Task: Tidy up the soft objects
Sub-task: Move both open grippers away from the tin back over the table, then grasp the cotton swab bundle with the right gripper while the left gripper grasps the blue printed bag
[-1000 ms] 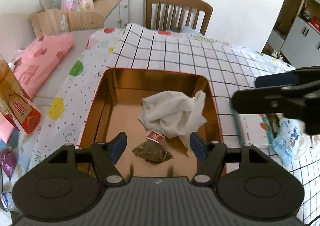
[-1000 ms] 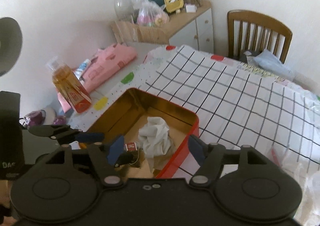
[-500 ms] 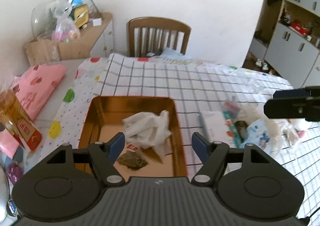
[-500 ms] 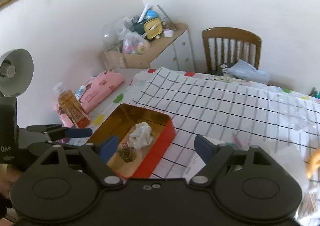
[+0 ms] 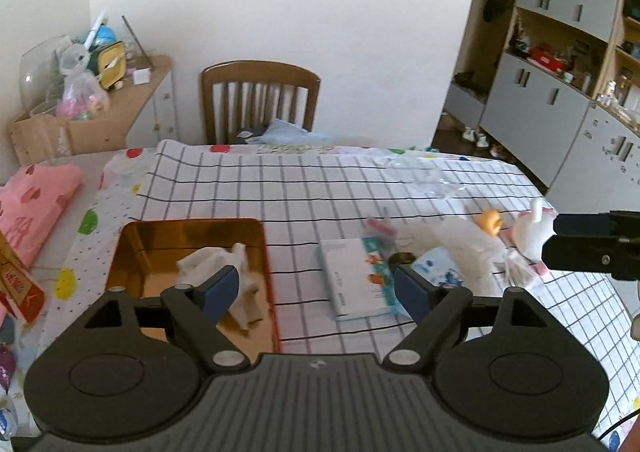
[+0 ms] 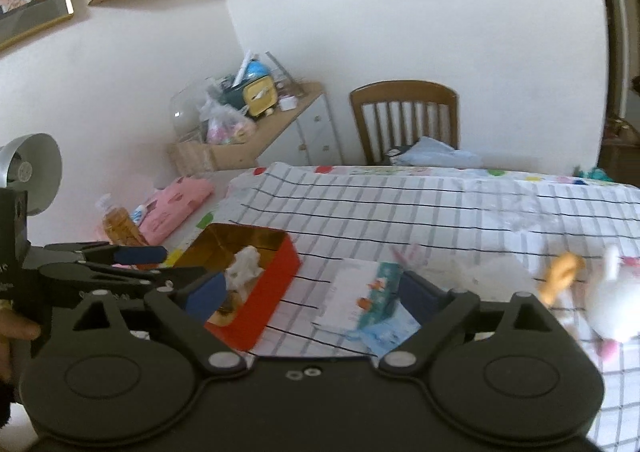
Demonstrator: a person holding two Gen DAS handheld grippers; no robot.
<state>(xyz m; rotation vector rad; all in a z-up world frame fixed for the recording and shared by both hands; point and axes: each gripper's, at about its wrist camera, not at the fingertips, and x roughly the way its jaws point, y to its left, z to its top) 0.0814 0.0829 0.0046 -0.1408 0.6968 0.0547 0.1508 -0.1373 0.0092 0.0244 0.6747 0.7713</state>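
Observation:
A red tin with a gold inside (image 5: 188,240) (image 6: 276,284) sits on the checked tablecloth and holds a crumpled white cloth (image 5: 208,264) (image 6: 244,270). To its right lie a white booklet (image 5: 352,276) (image 6: 352,296), a blue-and-white packet (image 5: 436,264), a clear plastic bag (image 5: 460,240), an orange toy (image 5: 491,220) (image 6: 562,278) and a white plush toy (image 5: 530,232) (image 6: 612,304). My left gripper (image 5: 316,290) is open and empty, raised above the tin's right edge. My right gripper (image 6: 312,294) is open and empty, raised above the booklet.
A wooden chair (image 5: 260,99) stands at the table's far side. A pink folded cloth (image 5: 28,207) and an amber bottle (image 6: 118,223) lie at the left. A cluttered side cabinet (image 5: 120,103) stands at the back left, grey cupboards (image 5: 560,91) at the right.
Both grippers have pulled up and back from the tin and swung to the right. The tin now looks smaller, and the booklet and toys have come into view.

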